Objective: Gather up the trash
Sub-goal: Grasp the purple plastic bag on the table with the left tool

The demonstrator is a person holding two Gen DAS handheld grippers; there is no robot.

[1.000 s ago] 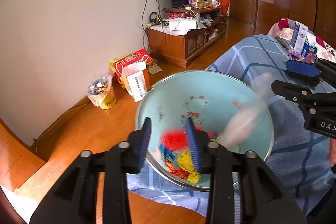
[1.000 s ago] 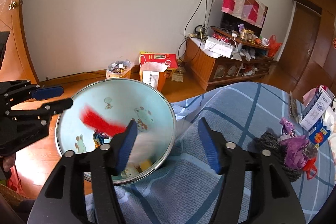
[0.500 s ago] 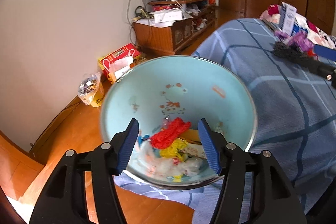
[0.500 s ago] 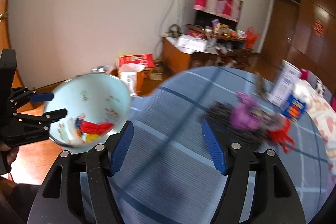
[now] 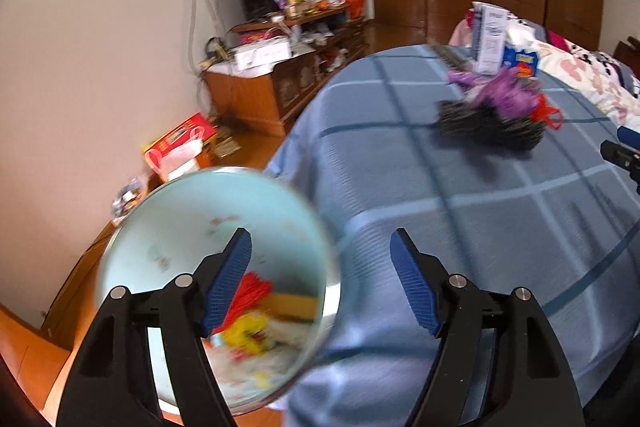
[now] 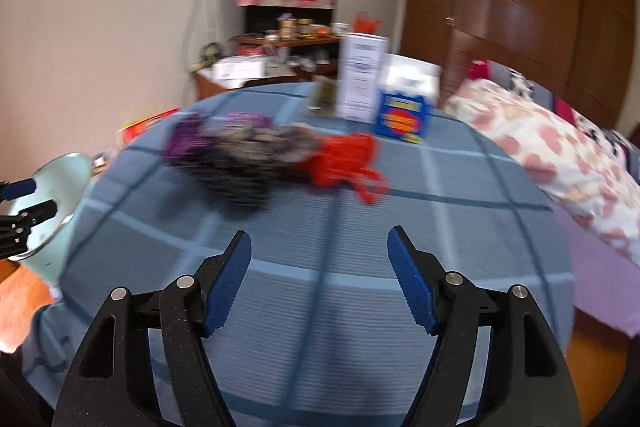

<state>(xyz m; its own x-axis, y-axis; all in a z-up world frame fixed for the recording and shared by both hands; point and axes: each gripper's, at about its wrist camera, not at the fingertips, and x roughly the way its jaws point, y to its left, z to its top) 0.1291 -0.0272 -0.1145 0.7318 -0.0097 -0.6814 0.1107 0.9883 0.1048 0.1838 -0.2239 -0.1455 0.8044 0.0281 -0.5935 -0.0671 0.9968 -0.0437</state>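
A light blue basin [image 5: 180, 227] at the table's left edge holds red [image 5: 252, 287], yellow and white scraps. My left gripper [image 5: 320, 239] hovers over its right rim and the blue checked cloth [image 5: 440, 207]; its jaws are opening with nothing between them. Farther along the table lies a blurred pile: black mesh [image 5: 488, 123], a purple bag [image 5: 508, 95] and a red net [image 5: 546, 113]. My right gripper [image 6: 319, 233] stands open and empty above the cloth, short of that pile [image 6: 240, 167], whose red net [image 6: 348, 159] lies on the right. The basin [image 6: 64, 171] shows at far left.
Behind the pile stand a white carton [image 6: 362, 79] and a blue box [image 6: 404, 115]. A bed with floral bedding [image 6: 560, 147] lies to the right. A wooden cabinet [image 5: 272, 87] and a red box [image 5: 180, 143] are on the floor by the wall.
Both grippers have swung right, away from the basin and toward the pile on the table. The left jaws have widened, and the right jaws a little.
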